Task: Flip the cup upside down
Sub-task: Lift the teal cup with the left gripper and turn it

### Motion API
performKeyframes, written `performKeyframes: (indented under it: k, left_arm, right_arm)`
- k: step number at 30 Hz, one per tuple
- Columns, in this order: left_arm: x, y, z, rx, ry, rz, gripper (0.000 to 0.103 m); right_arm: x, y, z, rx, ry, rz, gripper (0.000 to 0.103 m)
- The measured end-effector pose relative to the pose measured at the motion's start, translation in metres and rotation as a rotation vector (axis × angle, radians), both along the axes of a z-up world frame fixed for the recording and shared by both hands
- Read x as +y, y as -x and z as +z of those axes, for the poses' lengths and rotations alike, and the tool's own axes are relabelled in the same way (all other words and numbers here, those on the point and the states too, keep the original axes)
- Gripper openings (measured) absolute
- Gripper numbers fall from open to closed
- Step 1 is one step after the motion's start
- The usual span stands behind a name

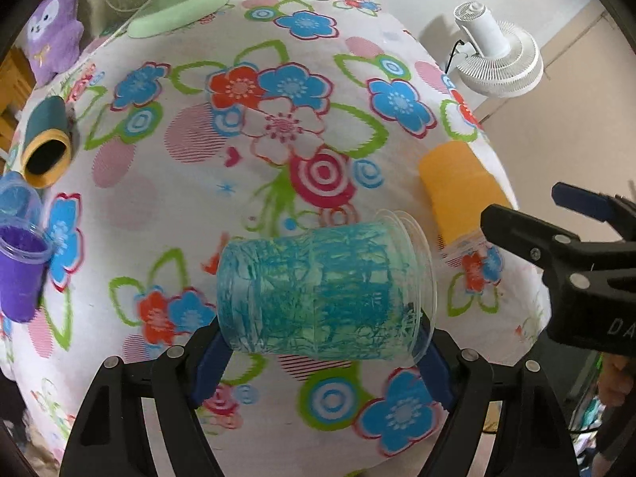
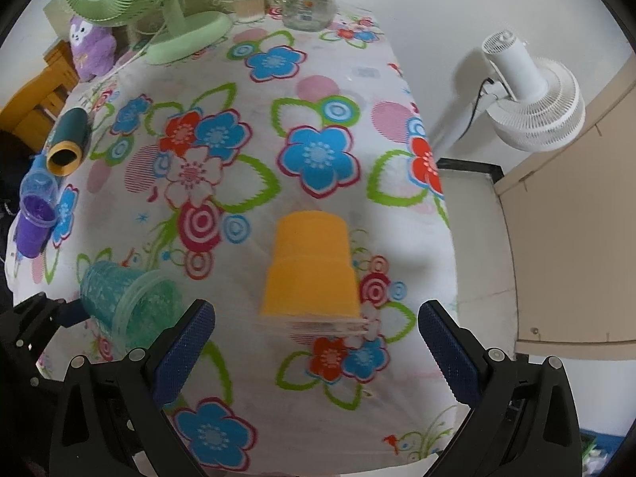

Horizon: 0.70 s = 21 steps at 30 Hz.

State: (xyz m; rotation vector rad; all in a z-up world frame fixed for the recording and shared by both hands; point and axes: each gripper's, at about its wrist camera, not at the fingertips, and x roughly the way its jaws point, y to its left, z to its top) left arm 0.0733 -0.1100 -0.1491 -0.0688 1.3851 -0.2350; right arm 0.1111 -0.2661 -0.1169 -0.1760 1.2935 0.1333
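The left hand-held gripper (image 1: pixel 322 357) is clamped on a clear plastic cup filled with teal shredded strands (image 1: pixel 322 294), its blue pads pressed against the cup's base on one side and its rim end on the other. The cup lies on its side between the fingers, base toward the gripper's left and open rim toward its right, above the flower-patterned cloth covering the bench (image 1: pixel 278 127); whether it touches the cloth cannot be told. The right hand-held gripper (image 2: pixel 318 361) stands with its jaws wide apart and nothing between them. Just ahead of it, centred between its fingers, an orange plastic cup (image 2: pixel 312 274) sits mouth-down on the cloth, its clear rim at the bottom. Far off to the left gripper's left, a dark green tube with a yellow rim (image 1: pixel 45 151) lies on its side, and nearer, a purple-filled clear cup (image 1: pixel 20 270) stands at the bench edge. Far ahead at the back of the bench are a pale green desk fan (image 2: pixel 159 12) and a glass jar (image 2: pixel 308 0). Beyond the bench to the right is a white fan (image 2: pixel 536 95).
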Motion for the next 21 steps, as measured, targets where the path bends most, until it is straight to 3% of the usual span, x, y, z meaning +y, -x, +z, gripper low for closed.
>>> performKeyframes:
  k: [12, 21]
  left_arm:
    - [0.047, -0.001, -0.002, 0.011, -0.017, -0.172, 0.083]
    - [0.076, -0.005, -0.005, 0.014, 0.000, -0.317, 0.083]
  right_arm:
    - [0.054, 0.006, -0.004, 0.015, -0.021, 0.012, 0.103]
    - [0.086, 0.012, -0.009, 0.029, -0.017, -0.057, 0.103]
